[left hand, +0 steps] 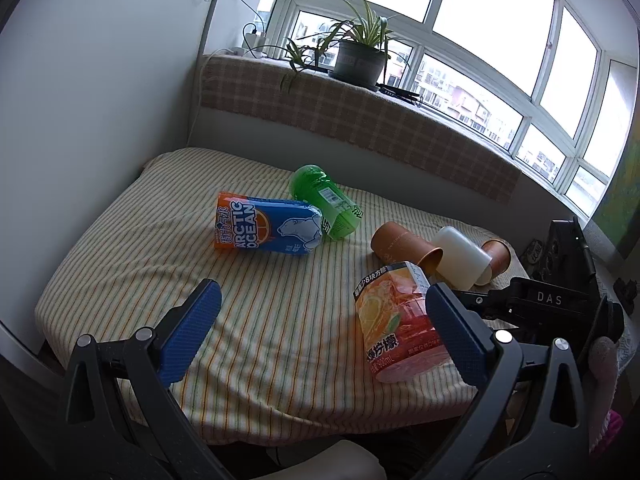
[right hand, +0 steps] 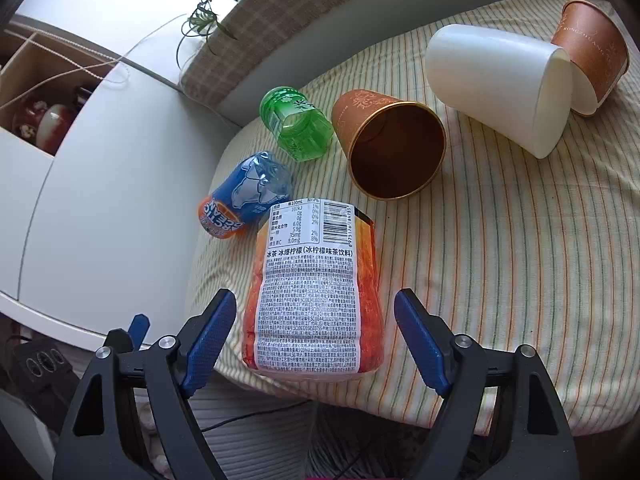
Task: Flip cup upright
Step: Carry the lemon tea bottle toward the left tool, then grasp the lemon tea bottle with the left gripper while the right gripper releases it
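Your right hand-held gripper (right hand: 316, 336) sits spread wide around the orange iced-tea label cup (right hand: 316, 292), lying sideways at the striped desk (right hand: 520, 260) edge. Left hand-held gripper (left hand: 320, 332) hangs apart, empty. Next, likely clamp and tip it upright.

Left gripper (left hand: 320, 334) and right gripper (right hand: 316, 338) both matte black plastic frames, chunky blue textured fingers (left hand: 190, 332), silver round screws at the pivots, white "DAS" lettering on one body

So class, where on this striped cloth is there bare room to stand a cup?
Bare striped cloth lies left of the blue can and in front of the left gripper. It is crowded around the brown cup, white cup and orange bottle.
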